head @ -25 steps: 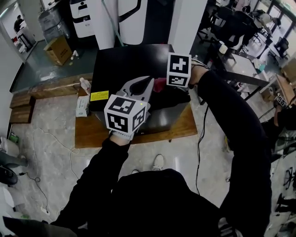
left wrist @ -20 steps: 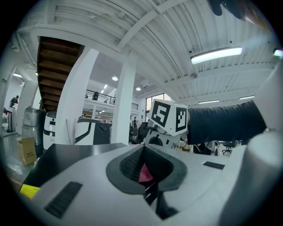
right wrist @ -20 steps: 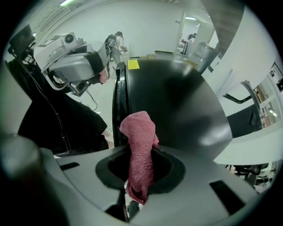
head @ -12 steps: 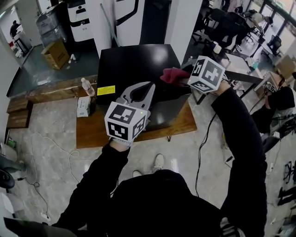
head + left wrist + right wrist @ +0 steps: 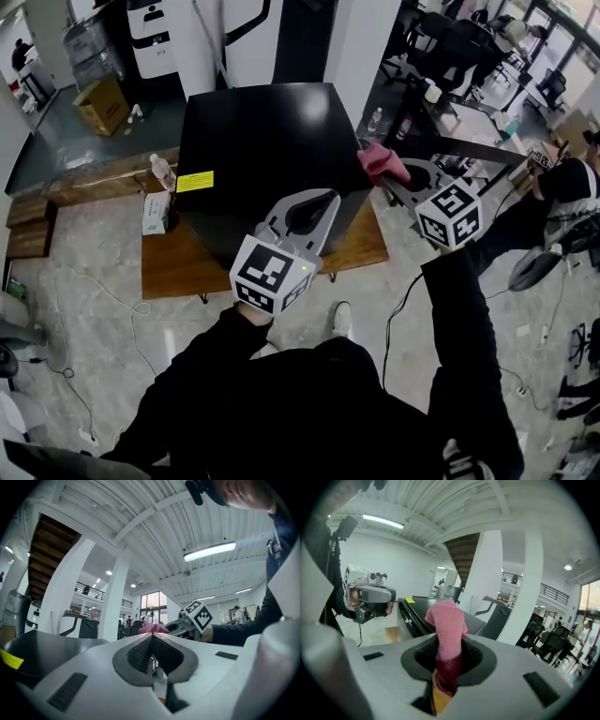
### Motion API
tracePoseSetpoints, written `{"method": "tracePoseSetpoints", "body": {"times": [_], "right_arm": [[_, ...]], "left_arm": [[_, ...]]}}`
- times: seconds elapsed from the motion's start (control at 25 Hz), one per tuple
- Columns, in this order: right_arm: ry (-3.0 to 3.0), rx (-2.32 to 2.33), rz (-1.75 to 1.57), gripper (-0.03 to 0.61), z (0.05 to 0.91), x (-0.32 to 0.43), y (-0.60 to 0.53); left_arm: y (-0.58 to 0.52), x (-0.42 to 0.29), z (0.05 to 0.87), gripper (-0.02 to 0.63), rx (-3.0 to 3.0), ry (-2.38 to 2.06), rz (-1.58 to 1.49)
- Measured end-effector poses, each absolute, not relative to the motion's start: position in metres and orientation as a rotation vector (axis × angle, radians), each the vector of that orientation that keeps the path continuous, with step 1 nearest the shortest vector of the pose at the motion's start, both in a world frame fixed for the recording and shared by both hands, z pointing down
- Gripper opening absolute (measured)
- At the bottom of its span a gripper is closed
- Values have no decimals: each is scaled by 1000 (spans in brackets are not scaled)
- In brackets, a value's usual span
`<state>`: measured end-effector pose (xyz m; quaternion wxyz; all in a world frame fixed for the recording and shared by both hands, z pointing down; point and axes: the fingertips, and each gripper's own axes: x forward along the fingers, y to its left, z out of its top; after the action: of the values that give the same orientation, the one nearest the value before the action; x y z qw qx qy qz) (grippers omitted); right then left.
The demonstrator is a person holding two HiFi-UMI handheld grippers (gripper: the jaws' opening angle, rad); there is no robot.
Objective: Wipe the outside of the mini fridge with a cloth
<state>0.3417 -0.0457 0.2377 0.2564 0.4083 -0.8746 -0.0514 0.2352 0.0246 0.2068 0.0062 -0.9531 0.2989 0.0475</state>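
Observation:
The black mini fridge (image 5: pixel 262 141) stands on a low wooden platform (image 5: pixel 178 267), with a yellow sticker (image 5: pixel 195 181) on its left side. My right gripper (image 5: pixel 392 178) is shut on a pink cloth (image 5: pixel 380 161) at the fridge's upper right edge. In the right gripper view the cloth (image 5: pixel 447 620) stands up between the jaws, and the fridge top (image 5: pixel 417 609) stretches beyond it. My left gripper (image 5: pixel 323 199) hovers over the fridge's front right corner, shut and holding nothing. In the left gripper view its jaw tips meet, and the cloth (image 5: pixel 152 627) shows beyond them.
A water bottle (image 5: pixel 161 172) and a tissue box (image 5: pixel 155 213) sit left of the fridge. A cardboard box (image 5: pixel 101 101) lies on the floor at the back left. White pillars rise behind the fridge. Black desks (image 5: pixel 469 150) and office chairs crowd the right. Cables trail across the floor.
My right gripper has carried the pink cloth from the fridge's front top over to its right edge and lowered it. The left gripper has drifted slightly right, still shut.

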Motion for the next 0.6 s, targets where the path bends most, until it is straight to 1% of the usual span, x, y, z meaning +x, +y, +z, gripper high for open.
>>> {"method": "tracePoseSetpoints", "body": {"times": [0.2, 0.36, 0.6], "right_arm": [[-2522, 1187, -173, 78, 280, 376, -51], [-2657, 1142, -218, 78, 309, 405, -66], [-2896, 988, -77, 78, 343, 443, -88]], "left_arm": [[30, 305, 235, 6, -2987, 854, 187], [17, 360, 268, 6, -2992, 925, 184], [-13, 428, 292, 6, -2968, 1008, 183]]}}
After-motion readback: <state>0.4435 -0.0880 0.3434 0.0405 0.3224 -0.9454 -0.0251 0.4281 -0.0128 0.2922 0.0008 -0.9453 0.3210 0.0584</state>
